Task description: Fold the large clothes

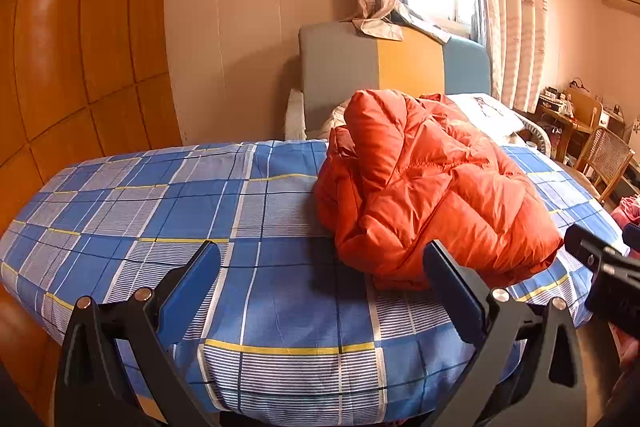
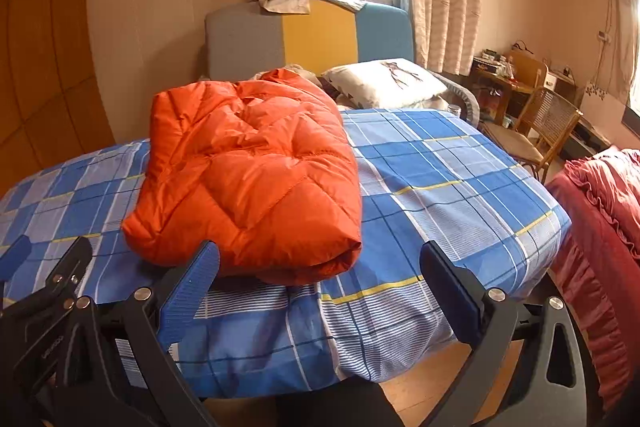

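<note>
Item: orange puffer jacket (image 2: 244, 179), quilted, one piece.

Location: on the bed (image 2: 460, 163), on the blue plaid sheet, near the foot edge closest to the cameras; left of centre in the right wrist view, right of centre in the left wrist view. A pillow (image 2: 384, 81) and the three-colour headboard (image 2: 312, 35) lie beyond it, at the far end.

Condition: gathered into a thick, compact bundle. The near edge reads as a rounded fold with layers tucked under it. No sleeve hangs loose in either view. The upper surface is puckered and uneven, and the far end is lumpy; whether a hood or collar is tucked there cannot be told.

Progress, as a judgement: the folding looks largely done. What may remain is flattening, squaring the edges, or one last fold to halve the bundle.

Orientation: the long axis runs near to far, roughly along the length of the bed, with the far end angled slightly to the right. The folded edge faces the cameras.

Left claw (image 1: 322, 263): spread wide, holding nothing, poised just short of the bundle's near left corner.

Right claw (image 2: 320, 263): spread wide, empty, in front of the bundle's near right edge, not touching it.
</note>
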